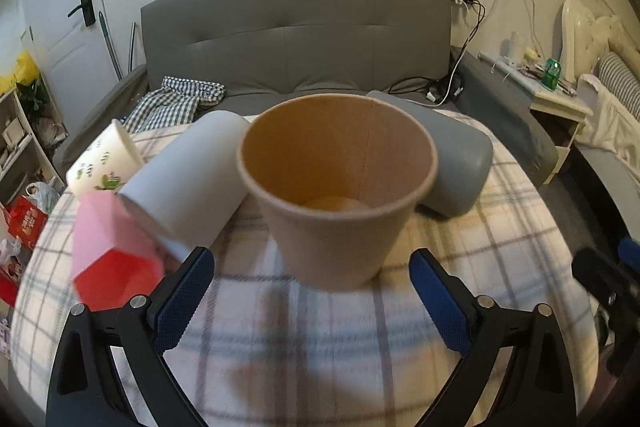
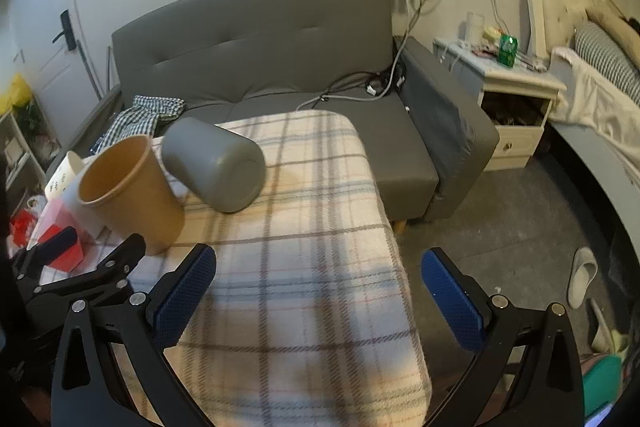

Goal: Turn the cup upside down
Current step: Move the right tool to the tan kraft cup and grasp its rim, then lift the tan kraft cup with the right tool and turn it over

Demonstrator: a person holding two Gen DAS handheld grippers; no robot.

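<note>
Grey cup point(image 1: 456, 163) beside brown cup point(image 1: 336, 187)

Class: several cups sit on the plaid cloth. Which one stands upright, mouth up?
The brown paper cup; the white cup and grey cup beside it lie on their sides.

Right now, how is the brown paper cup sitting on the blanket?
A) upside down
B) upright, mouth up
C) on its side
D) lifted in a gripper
B: the brown paper cup stands mouth up on the blanket, ahead of the open left gripper.
</note>
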